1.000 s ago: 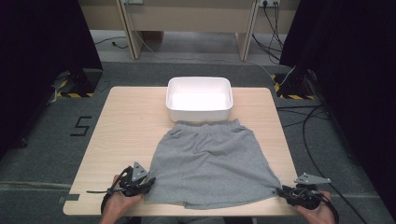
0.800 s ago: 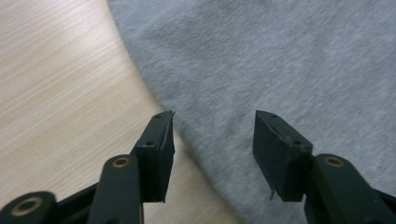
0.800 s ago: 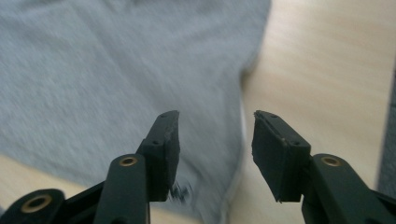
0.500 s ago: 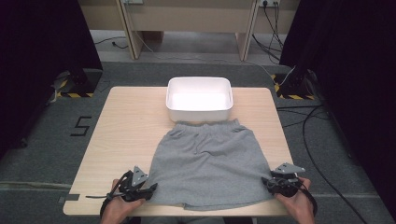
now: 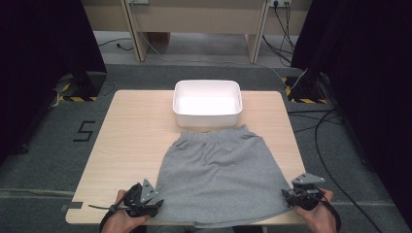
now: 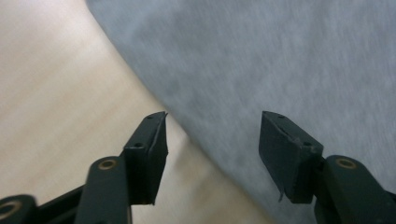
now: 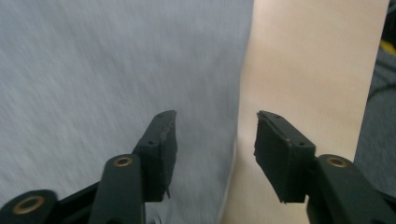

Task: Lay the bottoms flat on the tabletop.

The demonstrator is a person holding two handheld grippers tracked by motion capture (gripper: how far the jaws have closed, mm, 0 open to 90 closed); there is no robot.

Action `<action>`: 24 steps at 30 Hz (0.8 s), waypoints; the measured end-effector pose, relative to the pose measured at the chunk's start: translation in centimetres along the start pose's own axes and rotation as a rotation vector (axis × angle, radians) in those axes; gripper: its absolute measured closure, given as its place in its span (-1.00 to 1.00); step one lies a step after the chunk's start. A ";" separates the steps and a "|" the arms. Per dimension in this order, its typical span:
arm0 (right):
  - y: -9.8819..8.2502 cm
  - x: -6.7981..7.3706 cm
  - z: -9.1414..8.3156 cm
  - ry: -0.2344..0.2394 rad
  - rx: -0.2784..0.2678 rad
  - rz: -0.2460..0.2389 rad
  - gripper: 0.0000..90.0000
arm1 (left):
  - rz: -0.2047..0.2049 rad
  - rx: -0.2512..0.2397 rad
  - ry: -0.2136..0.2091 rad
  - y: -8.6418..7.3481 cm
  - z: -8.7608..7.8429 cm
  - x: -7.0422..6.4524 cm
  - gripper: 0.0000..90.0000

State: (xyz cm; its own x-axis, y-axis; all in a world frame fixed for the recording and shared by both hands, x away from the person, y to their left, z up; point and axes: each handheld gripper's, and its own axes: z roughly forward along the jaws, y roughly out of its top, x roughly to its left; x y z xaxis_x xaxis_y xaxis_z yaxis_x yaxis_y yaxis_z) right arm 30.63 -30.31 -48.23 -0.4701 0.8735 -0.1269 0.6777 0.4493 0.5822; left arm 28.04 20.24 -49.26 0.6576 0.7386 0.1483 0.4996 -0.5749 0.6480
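Note:
A grey garment with an elastic waistband [image 5: 221, 170] lies spread flat on the wooden table [image 5: 131, 141], waistband toward the far side. My left gripper [image 5: 155, 200] sits at its near left hem corner and my right gripper [image 5: 290, 196] at its near right corner. Both have just been opening. In the left gripper view the jaws of the left gripper [image 6: 212, 135] stand apart over the cloth's edge [image 6: 261, 65], pinching nothing. In the right gripper view the right gripper [image 7: 215, 135] also gapes over the cloth's edge [image 7: 116, 60], with the pads off the fabric.
A white rectangular tub [image 5: 207, 118] stands just beyond the waistband at the table's far middle. Bare wood runs along both sides of the garment. The near table edge is right under both hands. Cables [image 5: 335, 131] lie on the floor to the right.
Both grippers' jaws have opened off the hem corners. The right gripper shifted a little inward along the near edge. The garment's hem has settled flat and slightly narrower.

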 end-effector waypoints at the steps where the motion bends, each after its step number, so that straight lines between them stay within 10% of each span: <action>1: 0.5 0.1 -0.1 0.011 -0.041 0.014 0.03 | -0.033 -0.031 -0.005 0.5 0.1 0.3 -0.09; 4: 2.5 0.4 -0.1 0.073 -0.137 0.005 0.01 | -0.089 -0.091 -0.017 2.1 0.7 1.4 -0.09; 14: 7.2 0.5 4.7 0.207 -0.169 -0.004 -0.03 | -0.171 -0.135 -0.035 4.7 4.8 2.8 -0.10; 19: 8.4 0.3 6.6 0.226 -0.164 -0.005 -0.11 | -0.231 -0.138 -0.070 5.4 6.4 3.6 -0.14; 24: 7.4 0.7 7.8 0.151 -0.104 -0.005 -0.20 | -0.190 -0.104 -0.045 4.9 7.7 3.2 -0.15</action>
State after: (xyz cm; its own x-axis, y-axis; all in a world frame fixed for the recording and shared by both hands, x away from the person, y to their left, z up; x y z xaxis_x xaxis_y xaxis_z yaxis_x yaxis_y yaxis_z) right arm 39.69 -24.88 -50.24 -0.5585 0.8294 -0.0125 0.6168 0.4253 0.6624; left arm 36.91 17.06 -51.37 0.5827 0.8125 -0.0164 0.5582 -0.3855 0.7347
